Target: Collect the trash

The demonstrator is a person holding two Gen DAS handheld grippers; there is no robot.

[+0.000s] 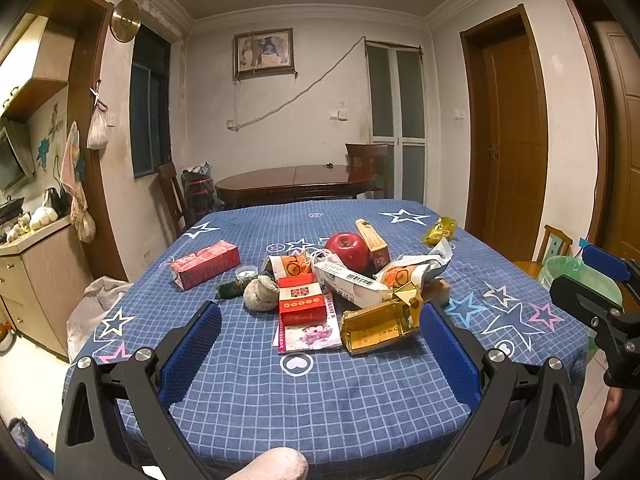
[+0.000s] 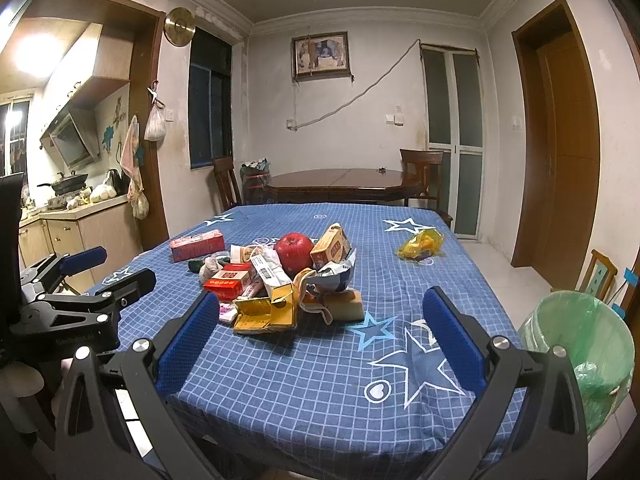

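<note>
Left wrist view. My left gripper (image 1: 320,344) hovers over the near edge of the table (image 1: 320,400), fingers (image 1: 192,356) spread wide with nothing between them. I take the red apple (image 1: 347,251) as landmark. Nearer to me than the apple lie the trash items: a crushed gold carton (image 1: 378,326), a red packet (image 1: 301,298) just left of it, and a white barcoded wrapper (image 1: 352,284) touching the apple's near side. A pink-red box (image 1: 206,266) sits well left of the apple; a yellow wrapper (image 1: 440,231) lies well to its right. My right gripper (image 1: 600,304) shows at the right border, beside the green-lined bin (image 1: 576,276).

Right wrist view. My right gripper (image 2: 320,344) also stands wide and empty above the near table edge (image 2: 320,420). The gold carton (image 2: 266,312) rests nearer to me than the apple (image 2: 294,252); the yellow wrapper (image 2: 420,245) lies right of the apple, apart from the pile. The bin (image 2: 580,356) stands off the table, far right of the apple. My left gripper (image 2: 86,276) appears at the left, fingers parted.
</note>
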